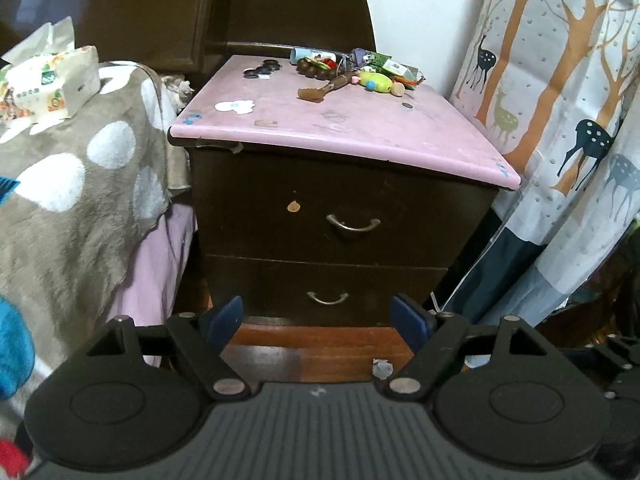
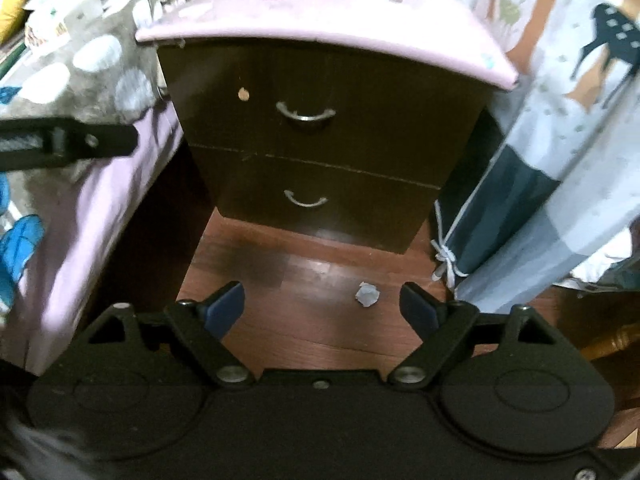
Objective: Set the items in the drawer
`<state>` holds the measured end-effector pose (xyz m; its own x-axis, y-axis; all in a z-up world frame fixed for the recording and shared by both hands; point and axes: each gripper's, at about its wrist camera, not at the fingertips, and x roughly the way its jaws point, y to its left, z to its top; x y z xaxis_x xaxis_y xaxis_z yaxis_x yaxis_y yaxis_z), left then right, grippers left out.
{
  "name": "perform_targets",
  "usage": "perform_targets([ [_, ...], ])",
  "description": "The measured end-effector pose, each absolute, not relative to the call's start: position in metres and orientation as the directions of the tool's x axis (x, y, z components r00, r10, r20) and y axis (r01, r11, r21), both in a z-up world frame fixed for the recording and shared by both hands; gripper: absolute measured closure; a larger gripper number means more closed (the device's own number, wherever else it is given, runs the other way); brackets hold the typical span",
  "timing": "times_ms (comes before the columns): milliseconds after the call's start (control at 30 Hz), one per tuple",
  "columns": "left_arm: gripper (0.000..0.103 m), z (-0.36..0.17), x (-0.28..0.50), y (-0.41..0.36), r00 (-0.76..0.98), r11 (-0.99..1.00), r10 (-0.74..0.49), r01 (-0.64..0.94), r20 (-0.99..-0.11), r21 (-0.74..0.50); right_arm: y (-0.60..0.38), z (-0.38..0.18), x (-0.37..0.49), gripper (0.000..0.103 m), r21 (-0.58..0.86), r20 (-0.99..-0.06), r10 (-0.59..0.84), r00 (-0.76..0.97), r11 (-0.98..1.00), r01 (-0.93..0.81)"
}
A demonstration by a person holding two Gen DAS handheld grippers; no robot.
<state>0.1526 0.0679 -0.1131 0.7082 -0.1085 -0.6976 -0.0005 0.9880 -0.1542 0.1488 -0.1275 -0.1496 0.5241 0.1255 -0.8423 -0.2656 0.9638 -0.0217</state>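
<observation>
A dark wooden nightstand with a pink top (image 1: 340, 120) has two closed drawers. The upper drawer's metal handle (image 1: 353, 225) sits above the lower handle (image 1: 327, 298). At the back of the top lie small items: brown beads (image 1: 316, 69), a yellow-green toy (image 1: 376, 81), a brown stick-like piece (image 1: 320, 90) and black discs (image 1: 262, 69). My left gripper (image 1: 320, 320) is open and empty, low in front of the lower drawer. My right gripper (image 2: 324, 308) is open and empty over the floor, further back from the handles (image 2: 306, 114). The left gripper's arm (image 2: 68, 142) shows at the right wrist view's left.
A bed with a grey spotted blanket (image 1: 80, 184) and a tissue pack (image 1: 48, 84) stands left of the nightstand. A deer-print curtain (image 1: 560, 100) hangs at the right. A crumpled paper ball (image 2: 367, 294) lies on the wooden floor (image 2: 304, 272).
</observation>
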Motion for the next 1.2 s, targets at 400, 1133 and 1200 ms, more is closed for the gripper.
perform_targets([
  [400, 0.02, -0.058, 0.085, 0.025, 0.76, 0.997, -0.03, -0.02, -0.65, -0.069, -0.16, -0.105, 0.081, 0.017, 0.018, -0.814, 0.144, 0.563, 0.974, -0.224],
  [1133, 0.015, 0.001, 0.0, -0.003, 0.819, 0.995, -0.045, -0.016, -0.572, -0.101, -0.174, -0.017, 0.003, 0.014, 0.014, -0.677, 0.139, 0.723, 0.984, -0.176],
  [1200, 0.009, 0.006, -0.004, -0.005, 0.825, 0.995, -0.043, -0.017, -0.564, -0.1, -0.176, -0.014, 0.002, 0.014, 0.017, -0.67, 0.136, 0.73, 0.986, -0.168],
])
